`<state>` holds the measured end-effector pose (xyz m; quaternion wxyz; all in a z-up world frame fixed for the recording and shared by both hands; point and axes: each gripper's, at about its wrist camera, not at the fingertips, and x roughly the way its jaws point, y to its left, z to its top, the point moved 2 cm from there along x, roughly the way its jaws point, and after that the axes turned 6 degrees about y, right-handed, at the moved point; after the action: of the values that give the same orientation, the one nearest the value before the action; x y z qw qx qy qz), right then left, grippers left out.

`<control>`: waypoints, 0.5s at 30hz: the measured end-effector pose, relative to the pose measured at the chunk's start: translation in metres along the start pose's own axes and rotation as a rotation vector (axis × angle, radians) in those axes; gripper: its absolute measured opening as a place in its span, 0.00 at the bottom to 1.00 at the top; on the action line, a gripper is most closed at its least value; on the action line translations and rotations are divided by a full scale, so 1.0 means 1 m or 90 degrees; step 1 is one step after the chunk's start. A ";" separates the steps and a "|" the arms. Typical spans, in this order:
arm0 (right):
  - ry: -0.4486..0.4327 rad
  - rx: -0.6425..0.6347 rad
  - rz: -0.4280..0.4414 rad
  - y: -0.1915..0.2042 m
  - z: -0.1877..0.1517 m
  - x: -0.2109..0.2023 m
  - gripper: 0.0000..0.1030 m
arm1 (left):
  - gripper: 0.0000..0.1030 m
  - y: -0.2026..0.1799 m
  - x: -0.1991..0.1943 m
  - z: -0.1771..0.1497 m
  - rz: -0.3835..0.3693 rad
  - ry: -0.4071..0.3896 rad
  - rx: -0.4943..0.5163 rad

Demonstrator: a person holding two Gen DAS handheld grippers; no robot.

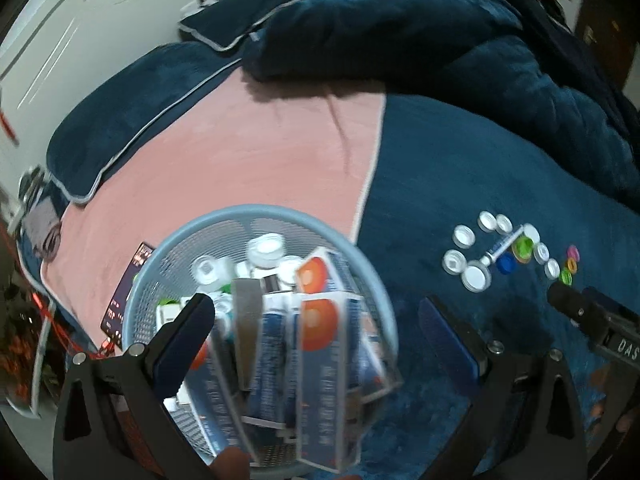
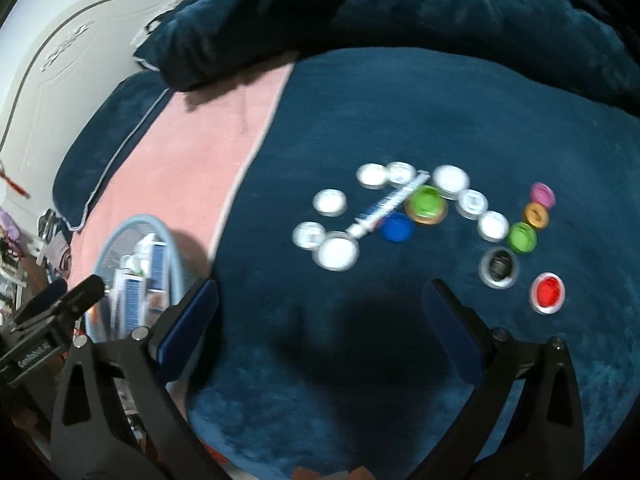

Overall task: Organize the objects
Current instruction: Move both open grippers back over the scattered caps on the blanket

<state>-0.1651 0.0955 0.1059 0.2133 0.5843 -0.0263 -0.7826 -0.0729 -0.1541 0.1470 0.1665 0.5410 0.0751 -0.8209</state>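
Left tool (image 1: 316,328): jaws spread wide apart, holding nothing; it hovers over the basket, its left finger above the basket's left rim, its right finger outside the rim over the blue blanket.
Right tool (image 2: 320,312): jaws spread wide apart, holding nothing; it hangs over bare blue blanket, right of the basket and on the near side of the caps.
Basket (image 1: 256,214): pale blue mesh, round, standing on the bed where the pink sheet meets the blue blanket; its picture is blurred.
Basket contents: upright blue-and-white boxes with orange discs (image 1: 320,320), with white jars (image 1: 266,250) behind them.
Caps (image 2: 452,178): a loose cluster of white, green, blue, orange, pink, black and red lids lying on the blue blanket, well to the right of the basket.
Small tube (image 2: 390,204): white with blue print, lying slantwise among the caps, its cap end touching a large white lid (image 2: 338,254).
Red lid (image 2: 547,293): the cap farthest from the basket, just beside the black one (image 2: 498,268).
Blue blanket (image 1: 480,160): covers the bed to the right of the basket.
Pink sheet (image 1: 224,148): stretches behind and left of the basket.
Pillows (image 1: 360,28): dark blue, piled far behind the basket.
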 end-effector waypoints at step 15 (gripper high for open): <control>0.023 0.096 -0.082 -0.116 -0.045 -0.003 1.00 | 0.99 -0.098 -0.026 -0.010 -0.049 -0.038 0.136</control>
<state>-0.1575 0.2112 0.0609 0.1188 0.6131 -0.0436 -0.7798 -0.0895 -0.0547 0.1612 0.0781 0.5279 0.0031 -0.8457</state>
